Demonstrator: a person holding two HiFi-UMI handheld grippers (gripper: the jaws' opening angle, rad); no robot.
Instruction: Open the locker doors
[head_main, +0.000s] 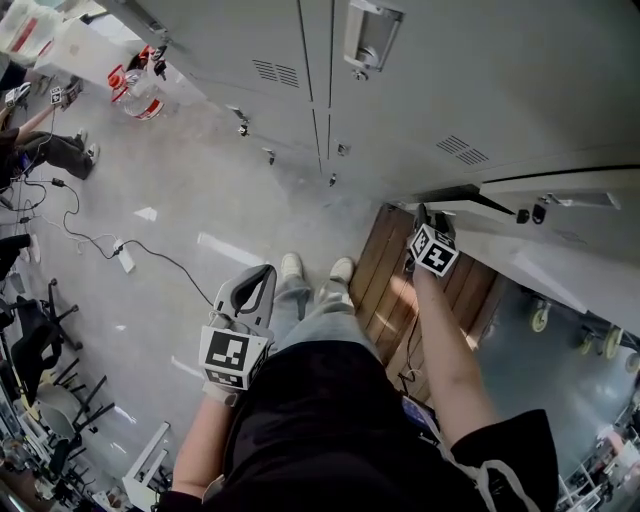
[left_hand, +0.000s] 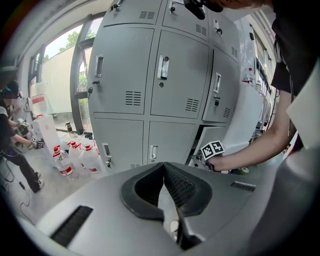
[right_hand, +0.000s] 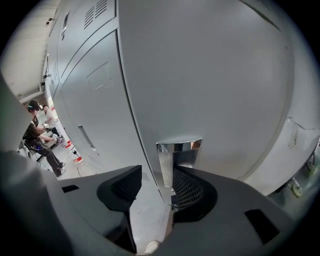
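Right gripper (right_hand: 156, 175): jaws apart. The chrome handle (right_hand: 172, 150) of a locker door (right_hand: 215, 75) stood between them. The handle lay close against the right-hand meshed pad (right_hand: 187, 190), and a clear gap separated it from the left-hand pad. I recorded no clamp on the handle; the gripper was released.

Left gripper (left_hand: 164, 167): jaws closed tip to tip with nothing between them. I held it low at my left side, well away from the lockers (left_hand: 180, 75) and pointing toward them.

Head view: my right arm (head_main: 455, 360) reached forward and down to the bottom row of the grey bank. The marker cube (head_main: 435, 250) sat just in front of the cabinet face. The bottom door at the right of the bank stood swung out from its frame, a pale panel (head_main: 570, 265) beside my right gripper. Wooden slats (head_main: 385, 265) showed beneath it, next to my shoes (head_main: 315, 268).

Left gripper view: that same door was open, and the other doors in view were flush and shut. Water bottles (left_hand: 62, 162) with red caps stood on the floor at the left end of the bank. Another person (left_hand: 10, 135) was beyond the bottles.
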